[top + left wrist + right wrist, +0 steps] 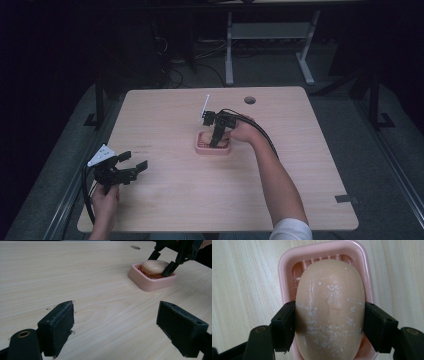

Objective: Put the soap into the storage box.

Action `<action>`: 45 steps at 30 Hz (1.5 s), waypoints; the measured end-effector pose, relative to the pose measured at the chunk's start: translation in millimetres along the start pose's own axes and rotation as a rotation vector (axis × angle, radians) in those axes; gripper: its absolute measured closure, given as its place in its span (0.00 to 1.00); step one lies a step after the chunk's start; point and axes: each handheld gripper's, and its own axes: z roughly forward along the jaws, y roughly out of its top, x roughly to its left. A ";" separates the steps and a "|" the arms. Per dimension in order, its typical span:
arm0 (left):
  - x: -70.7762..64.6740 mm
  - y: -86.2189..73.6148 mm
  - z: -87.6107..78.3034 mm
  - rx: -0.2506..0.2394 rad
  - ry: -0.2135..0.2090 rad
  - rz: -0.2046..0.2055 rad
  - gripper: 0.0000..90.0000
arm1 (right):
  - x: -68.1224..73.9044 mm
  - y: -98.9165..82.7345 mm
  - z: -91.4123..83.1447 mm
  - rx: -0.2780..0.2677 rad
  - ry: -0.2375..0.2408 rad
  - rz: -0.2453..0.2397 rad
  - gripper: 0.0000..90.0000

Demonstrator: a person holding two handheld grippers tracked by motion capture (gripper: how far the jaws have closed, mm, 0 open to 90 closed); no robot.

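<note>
A pink soap dish (202, 148) (147, 283) (284, 267) sits near the middle of the wooden table. A beige bar of soap (329, 307) (153, 266) lies in it. My right gripper (215, 142) (329, 326) points down into the dish, both jaws pressed against the sides of the soap. In the left gripper view that gripper (168, 265) straddles the soap. My left gripper (134, 165) (122, 325) is held low over the front left of the table, jaws wide apart with nothing between them.
A round cable hole (250, 100) (135, 247) lies near the table's far edge. A dark tape piece (346, 198) marks the front right corner. Desk legs (229, 50) and cables stand on the dark floor beyond.
</note>
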 end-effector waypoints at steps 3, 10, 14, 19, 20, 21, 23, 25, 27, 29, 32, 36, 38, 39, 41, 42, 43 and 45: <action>0.5 0.0 -0.6 -0.004 0.003 -0.003 0.16 | -0.1 -0.2 -0.2 0.001 0.001 -0.002 0.35; 1.6 -0.1 -2.8 -0.007 0.001 -0.003 0.16 | -0.5 -1.2 0.7 0.016 -0.008 0.007 0.35; 1.5 0.2 -2.8 -0.008 -0.001 -0.001 0.16 | 0.9 0.0 0.9 0.017 -0.011 0.004 0.35; 1.2 0.3 -3.0 -0.010 -0.003 -0.002 0.16 | 0.3 0.4 -5.1 -0.022 -0.005 0.012 0.36; 1.0 0.2 -3.0 -0.011 -0.004 -0.004 0.16 | 0.6 0.2 -7.5 -0.032 -0.004 0.013 0.36; 0.7 0.3 -3.1 -0.013 -0.005 -0.004 0.16 | 1.4 -0.1 -9.6 -0.036 -0.004 0.015 0.36; 0.2 0.5 -2.9 -0.015 -0.006 -0.003 0.16 | 2.5 -1.4 -12.8 -0.038 -0.011 0.017 0.34; -0.4 0.7 -3.2 -0.014 -0.007 -0.001 0.16 | 3.3 -3.8 -16.0 -0.046 -0.009 0.024 0.34; -0.6 0.7 -3.8 -0.011 -0.007 0.003 0.16 | 4.3 -6.4 -18.9 -0.058 -0.009 0.030 0.33; -0.5 0.8 -4.1 -0.010 -0.008 0.003 0.16 | 4.8 -9.5 -21.4 -0.070 -0.011 0.038 0.32; -0.2 0.7 -4.2 -0.010 -0.007 0.002 0.16 | 6.5 -14.2 -25.0 -0.077 -0.010 0.054 0.31; -0.2 0.7 -4.1 -0.009 -0.006 0.003 0.16 | 7.1 -22.3 -29.6 -0.096 -0.018 0.060 0.31; -0.3 0.5 -3.5 -0.012 -0.005 0.001 0.16 | 7.6 -26.7 -31.8 -0.105 -0.018 0.068 0.30; -0.3 0.5 -3.5 -0.012 -0.005 0.001 0.16 | 7.4 -29.1 -32.9 -0.108 -0.020 0.067 0.30; -0.4 0.3 -3.4 -0.012 -0.006 0.001 0.16 | 7.6 -34.1 -35.2 -0.120 -0.021 0.080 0.30; -0.4 0.3 -3.4 -0.011 -0.005 0.001 0.16 | 7.6 -36.6 -36.3 -0.128 -0.020 0.086 0.30; -0.5 0.3 -3.4 -0.012 -0.005 0.000 0.16 | 7.7 -39.0 -37.1 -0.136 -0.020 0.091 0.30; -0.7 0.1 -3.5 -0.008 -0.008 0.001 0.16 | 8.1 -43.3 -38.1 -0.138 -0.024 0.095 0.30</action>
